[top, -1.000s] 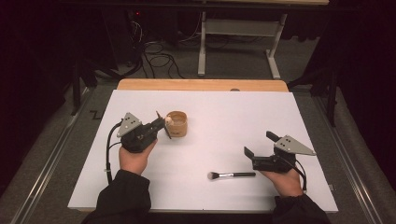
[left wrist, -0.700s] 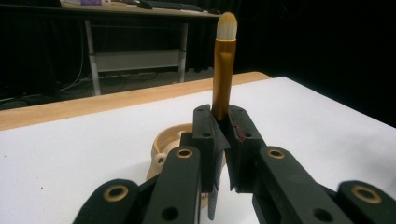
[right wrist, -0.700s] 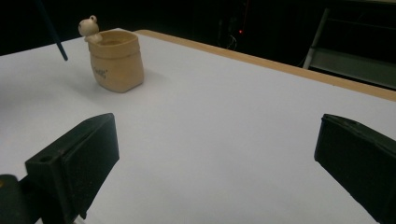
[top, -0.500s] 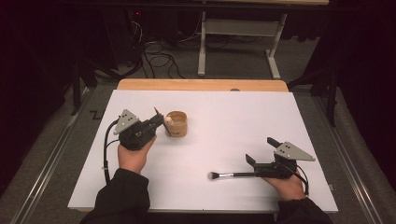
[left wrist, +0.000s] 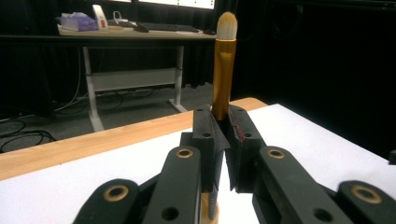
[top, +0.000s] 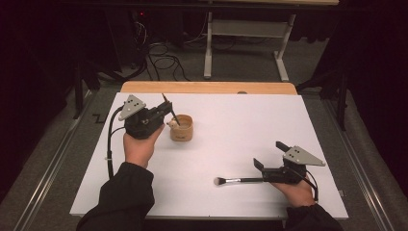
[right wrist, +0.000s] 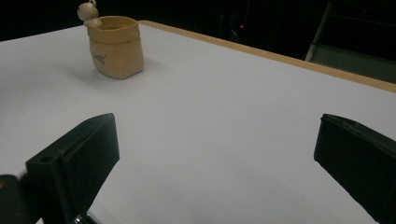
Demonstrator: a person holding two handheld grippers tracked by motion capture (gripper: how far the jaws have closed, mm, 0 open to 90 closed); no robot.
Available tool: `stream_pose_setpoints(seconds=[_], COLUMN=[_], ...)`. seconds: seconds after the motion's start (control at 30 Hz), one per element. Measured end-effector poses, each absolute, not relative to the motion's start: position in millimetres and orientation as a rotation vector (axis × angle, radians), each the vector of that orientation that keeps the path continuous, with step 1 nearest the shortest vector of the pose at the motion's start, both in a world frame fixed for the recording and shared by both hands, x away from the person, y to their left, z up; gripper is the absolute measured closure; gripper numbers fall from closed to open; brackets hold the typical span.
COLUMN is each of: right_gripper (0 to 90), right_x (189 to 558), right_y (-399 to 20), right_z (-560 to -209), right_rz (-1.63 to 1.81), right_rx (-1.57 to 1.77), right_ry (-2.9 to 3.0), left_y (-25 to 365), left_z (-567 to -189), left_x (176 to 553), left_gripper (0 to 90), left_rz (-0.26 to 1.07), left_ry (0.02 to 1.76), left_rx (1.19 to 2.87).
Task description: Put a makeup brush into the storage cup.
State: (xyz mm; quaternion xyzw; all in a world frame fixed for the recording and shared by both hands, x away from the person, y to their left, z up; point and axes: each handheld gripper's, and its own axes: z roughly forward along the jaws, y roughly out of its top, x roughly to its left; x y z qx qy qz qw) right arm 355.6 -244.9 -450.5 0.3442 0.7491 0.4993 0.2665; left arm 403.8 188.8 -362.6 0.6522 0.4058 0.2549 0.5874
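Note:
A tan cup (top: 183, 133) with a small figure on its rim stands left of centre on the white tabletop (top: 240, 125); it is also far left in the right gripper view (right wrist: 116, 46). My left gripper (top: 167, 111) is shut on a thin gold-ferruled brush (left wrist: 223, 70), pale bristles up. The brush (top: 169, 108) slants with its lower end over the cup's mouth. A black-handled brush (top: 235, 180) lies flat near the front, bristles to the left. My right gripper (top: 268, 155) rests at that brush's handle end, jaws wide open (right wrist: 217, 126), nothing between them.
A wooden strip (top: 207, 87) borders the table's far edge. Beyond it stand a desk frame (top: 240, 29) and cables on the floor (top: 163, 57). Metal rails run along both sides of the table.
My left gripper has risen and moved toward the far edge with the gold brush, which now slants over the cup. The right gripper slid slightly toward the front; the black brush stayed put.

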Motion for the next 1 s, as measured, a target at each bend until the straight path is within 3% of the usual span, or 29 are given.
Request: stream_pose_setpoints(seconds=[1.0], right_gripper=[1.1], right_x=[358], right_y=[-245], right_z=[-453], right_rz=[1.337], right_rx=[0.945], right_ry=[2.029], left_y=[192], left_z=[-378], left_x=[445], left_gripper=[83.3], left_rz=[0.604], left_ry=[1.014], left_rx=[1.554])
